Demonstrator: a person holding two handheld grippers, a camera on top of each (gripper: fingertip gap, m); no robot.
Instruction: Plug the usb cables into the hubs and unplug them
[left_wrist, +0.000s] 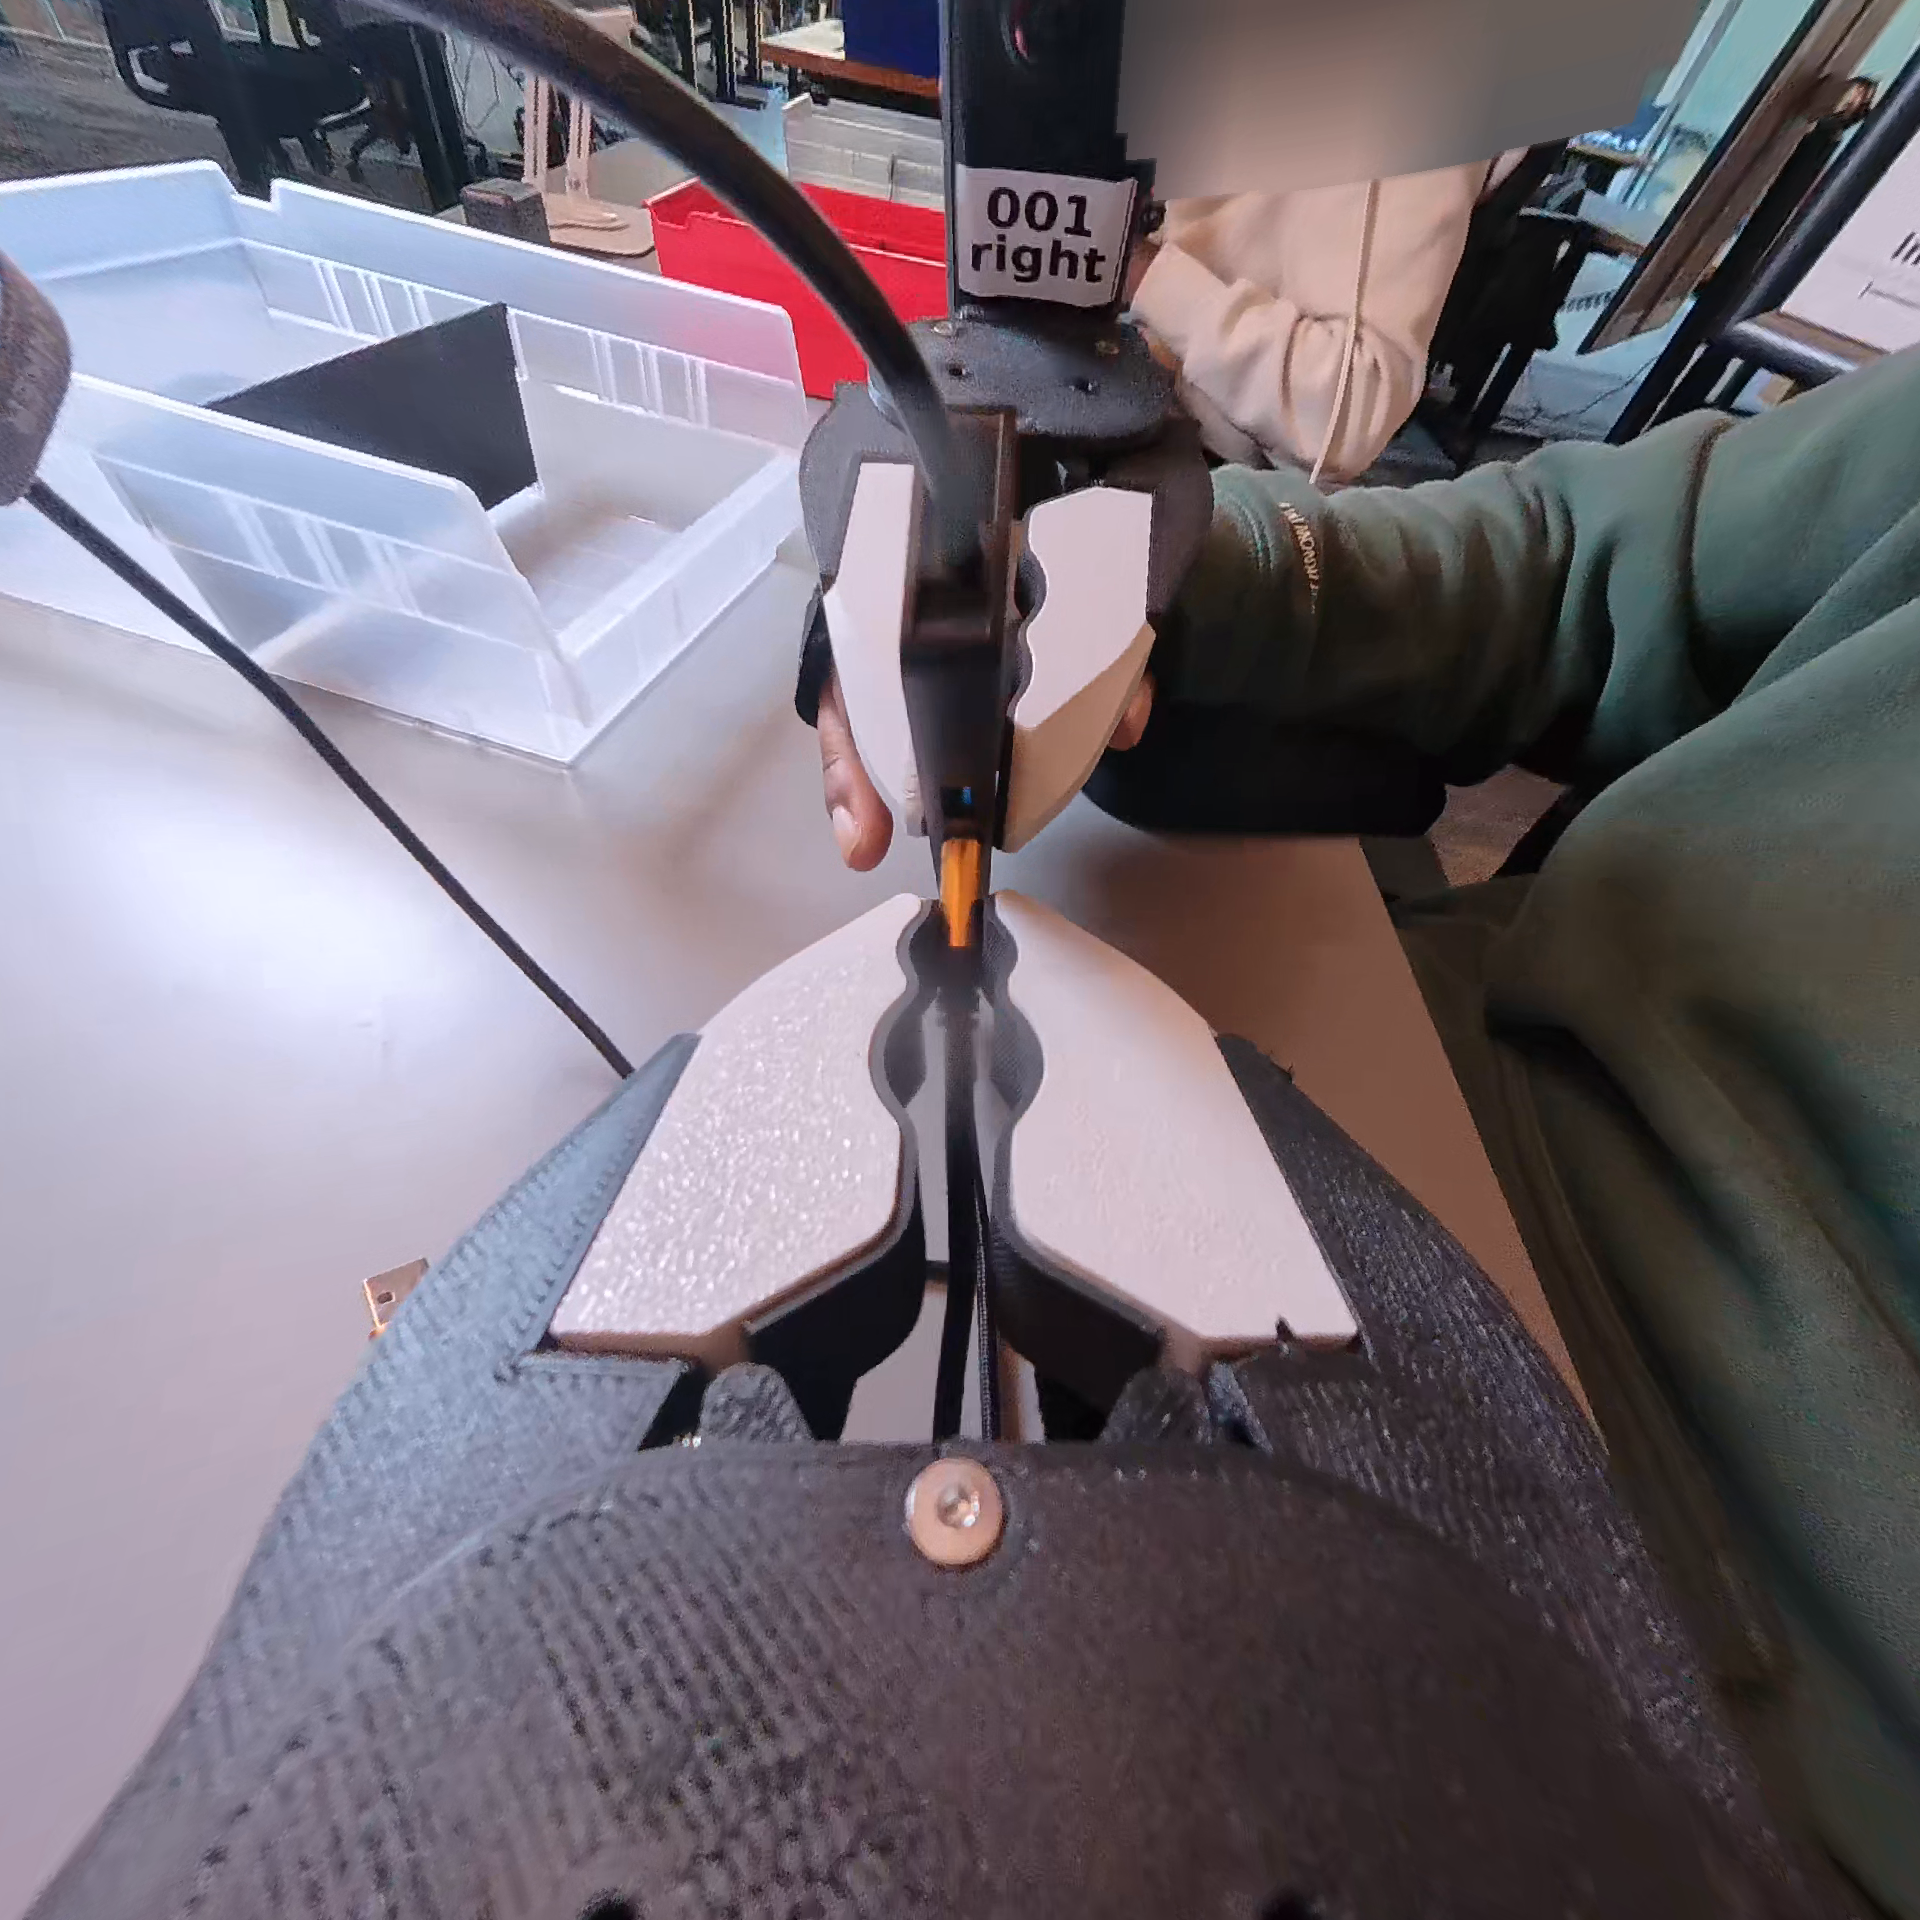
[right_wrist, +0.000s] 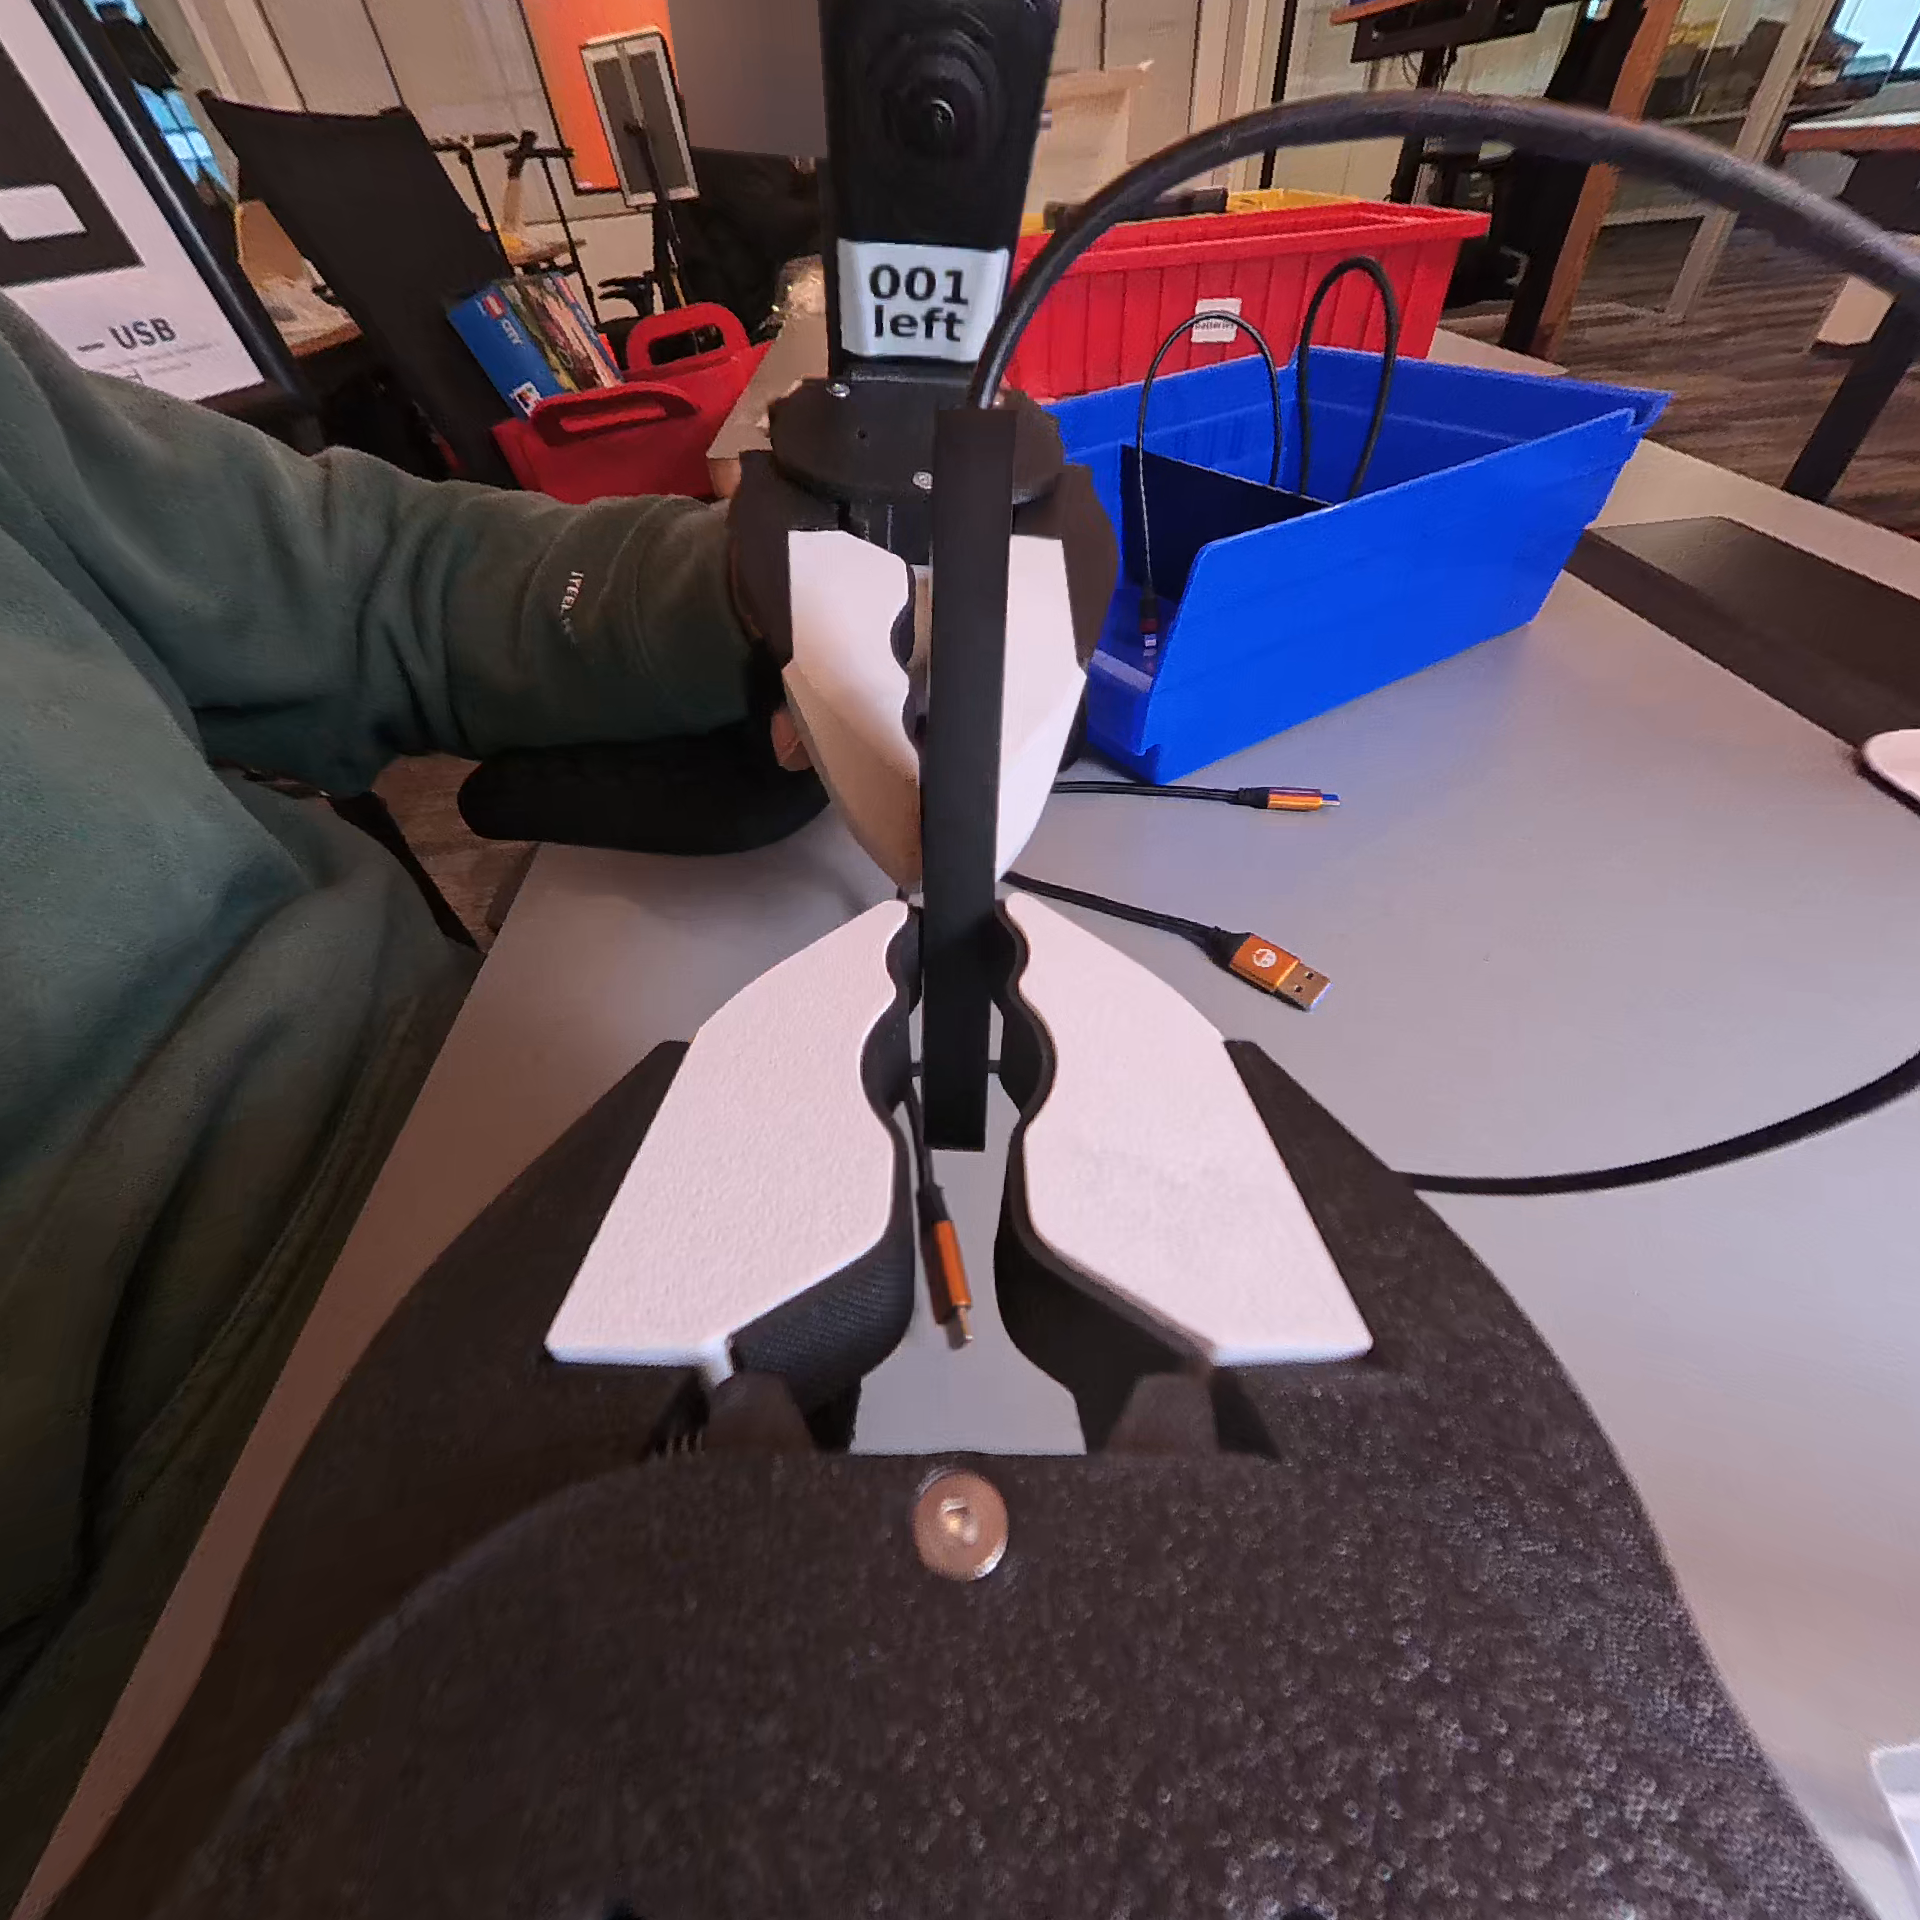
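Observation:
My left gripper (left_wrist: 956, 920) is shut on an orange USB plug (left_wrist: 956, 904), whose thin black cable runs back between the fingers. The plug's tip meets the end of a long black hub (left_wrist: 956, 686), and how deep it sits is hidden. My right gripper (right_wrist: 961, 930) is shut on that hub (right_wrist: 961, 727), which stands on edge between its fingers. The right gripper also shows in the left wrist view (left_wrist: 961, 842), and the left gripper shows behind the hub in the right wrist view (right_wrist: 925, 873). The hub's thick black cable (right_wrist: 1558, 135) arcs overhead.
Two more orange plugs (right_wrist: 1273, 971) (right_wrist: 1288, 798) lie on the grey table (right_wrist: 1558, 935), and a small one (right_wrist: 948, 1278) shows under my right fingers. A blue bin (right_wrist: 1351, 623) holds cables. A white bin (left_wrist: 416, 540) and a red bin (left_wrist: 748, 249) stand nearby. The tips of both grippers are at nearly the same place.

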